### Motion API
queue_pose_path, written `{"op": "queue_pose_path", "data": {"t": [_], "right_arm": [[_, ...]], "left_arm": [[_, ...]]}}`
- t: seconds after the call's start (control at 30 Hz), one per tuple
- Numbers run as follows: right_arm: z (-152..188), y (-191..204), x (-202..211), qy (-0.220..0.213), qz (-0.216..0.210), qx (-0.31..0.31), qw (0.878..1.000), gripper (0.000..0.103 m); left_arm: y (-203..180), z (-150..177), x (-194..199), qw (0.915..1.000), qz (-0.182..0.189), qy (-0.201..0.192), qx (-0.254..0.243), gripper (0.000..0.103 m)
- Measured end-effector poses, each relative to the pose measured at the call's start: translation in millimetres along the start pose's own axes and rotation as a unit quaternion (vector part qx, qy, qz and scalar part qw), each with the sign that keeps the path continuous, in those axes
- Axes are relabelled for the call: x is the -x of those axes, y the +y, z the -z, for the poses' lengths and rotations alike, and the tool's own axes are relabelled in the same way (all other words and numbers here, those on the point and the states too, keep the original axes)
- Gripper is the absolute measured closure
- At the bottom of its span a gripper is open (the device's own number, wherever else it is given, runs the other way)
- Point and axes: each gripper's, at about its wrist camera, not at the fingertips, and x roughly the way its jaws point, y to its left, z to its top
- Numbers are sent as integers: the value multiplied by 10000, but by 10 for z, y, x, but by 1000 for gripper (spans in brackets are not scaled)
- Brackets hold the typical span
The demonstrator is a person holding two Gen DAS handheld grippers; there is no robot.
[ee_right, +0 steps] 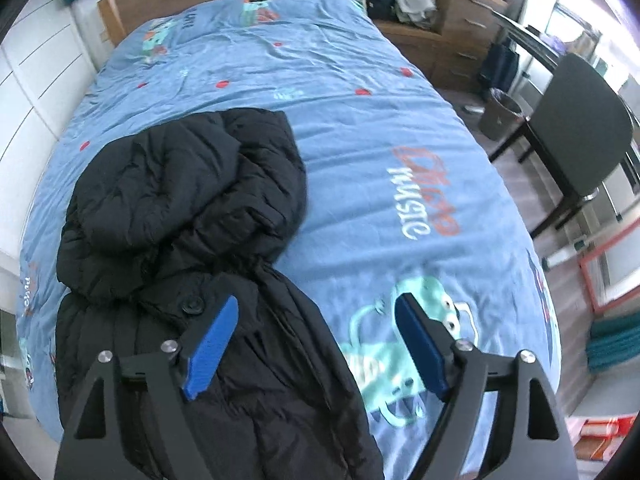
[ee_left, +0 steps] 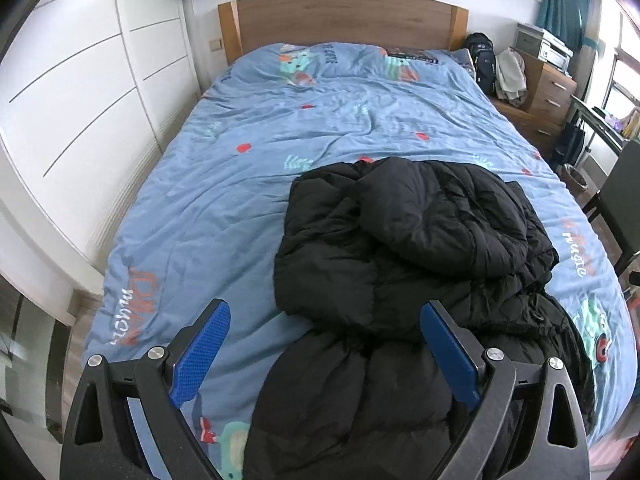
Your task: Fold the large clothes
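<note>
Along the bed's left edge runs a white wardrobe (ee_left: 80, 92), close enough to leave little room on that side. The left gripper (ee_left: 324, 344) hovers above the near end of the bed (ee_left: 224, 208), its blue pads wide apart and holding nothing, framing the lower part of the black puffer jacket (ee_left: 400, 264). The jacket lies lengthwise near the bed's near edge, hood bunched on top of the body, so it probably needs spreading out before any fold. The right gripper (ee_right: 316, 340) hangs over the jacket's right border, also spread and empty, apparently lined up to take that side. Beyond the bed's right edge stand a wooden dresser (ee_right: 460, 28), a wastebasket (ee_right: 500, 114) and a dark chair (ee_right: 576, 128), none in the way.
</note>
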Motion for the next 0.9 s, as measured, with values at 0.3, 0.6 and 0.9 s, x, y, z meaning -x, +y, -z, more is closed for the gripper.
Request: {"op": "queue_pose_path", "data": {"t": [0.3, 0.6, 0.9], "right_arm": [[288, -329, -8, 302, 174, -242, 9991, 19], [648, -500, -235, 689, 200, -440, 9965, 19], [1079, -597, -497, 1156, 261, -558, 9914, 19]], "left_arm": [[143, 165, -85, 9998, 10, 157, 75, 8], [288, 521, -337, 9983, 36, 529, 224, 8], [555, 934, -596, 9940, -142, 918, 580, 6]]}}
